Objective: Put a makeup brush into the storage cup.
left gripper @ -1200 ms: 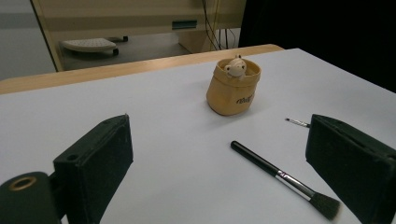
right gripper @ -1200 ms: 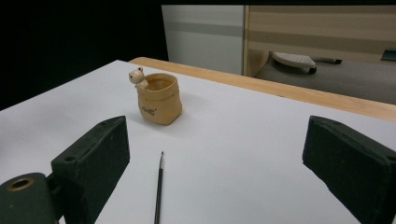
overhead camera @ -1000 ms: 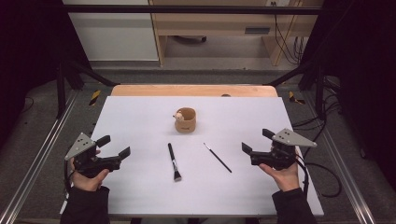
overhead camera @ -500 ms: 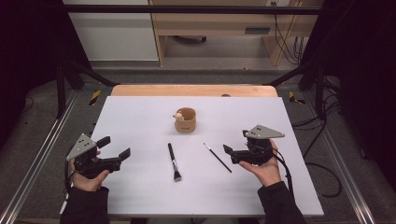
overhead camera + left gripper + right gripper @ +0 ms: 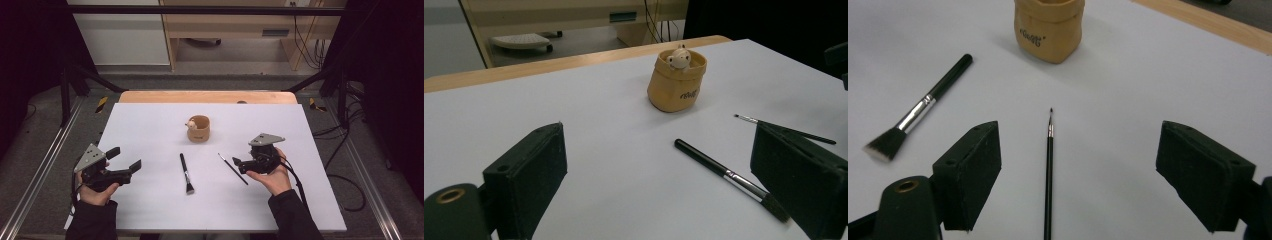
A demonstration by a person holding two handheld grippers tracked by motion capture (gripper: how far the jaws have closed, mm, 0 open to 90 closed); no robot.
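A thin black brush (image 5: pixel 1049 170) lies on the white table sheet (image 5: pixel 150 130), straight between the jaws of my right gripper (image 5: pixel 1078 137). The jaws have just been closing a little but stand wide and touch nothing. In the high view my right gripper (image 5: pixel 239 165) sits right beside the thin brush (image 5: pixel 232 168). A thick black brush (image 5: pixel 186 173) with a silver collar lies mid-table. A tan cup (image 5: pixel 199 128) with a small figure on its rim stands behind the brushes. My left gripper (image 5: pixel 125 159) hovers open at the left, well apart from the thick brush (image 5: pixel 729 177).
The table's wooden back edge (image 5: pixel 207 96) runs behind the sheet. Dark metal frame rails (image 5: pixel 45 165) run along both sides of the table. Cables (image 5: pixel 345 180) trail on the floor at the right.
My right gripper has moved left and inward across the sheet, from near the right edge up to the thin brush. The left gripper has stayed where it was.
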